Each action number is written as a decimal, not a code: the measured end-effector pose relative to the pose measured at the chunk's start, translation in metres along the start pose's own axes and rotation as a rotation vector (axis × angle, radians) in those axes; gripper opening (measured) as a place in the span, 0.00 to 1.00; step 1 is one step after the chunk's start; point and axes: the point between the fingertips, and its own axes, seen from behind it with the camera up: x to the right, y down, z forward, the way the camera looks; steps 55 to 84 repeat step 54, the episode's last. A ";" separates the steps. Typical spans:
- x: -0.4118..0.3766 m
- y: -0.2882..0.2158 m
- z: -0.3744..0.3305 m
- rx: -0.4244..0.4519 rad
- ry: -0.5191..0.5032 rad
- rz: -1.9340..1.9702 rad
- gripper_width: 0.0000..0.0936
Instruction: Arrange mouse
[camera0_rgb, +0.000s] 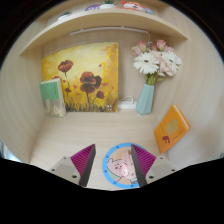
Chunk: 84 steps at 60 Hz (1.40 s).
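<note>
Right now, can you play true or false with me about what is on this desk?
1. The painting shows red flowers on yellow. True.
2. The vase holds flowers. True.
3. The vase stands left of the painting. False: it stands right of it.
4. The gripper is squeezing the orange book. False: its fingers are open, and the book leans beyond them.
5. A round pig picture lies between the fingers. True.

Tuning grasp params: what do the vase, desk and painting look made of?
Vase: likely glazed ceramic or glass; smooth pale-blue surface. Desk: light wood or laminate, matte, faint grain. Painting: probably canvas or print, flat and unframed. Gripper is open, with a round pig-picture item between its fingers; no mouse in view.
</note>
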 end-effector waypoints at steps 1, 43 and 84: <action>-0.004 -0.004 -0.006 0.011 0.002 0.004 0.74; -0.122 0.021 -0.108 0.108 -0.048 -0.044 0.74; -0.129 0.025 -0.113 0.115 -0.047 -0.038 0.74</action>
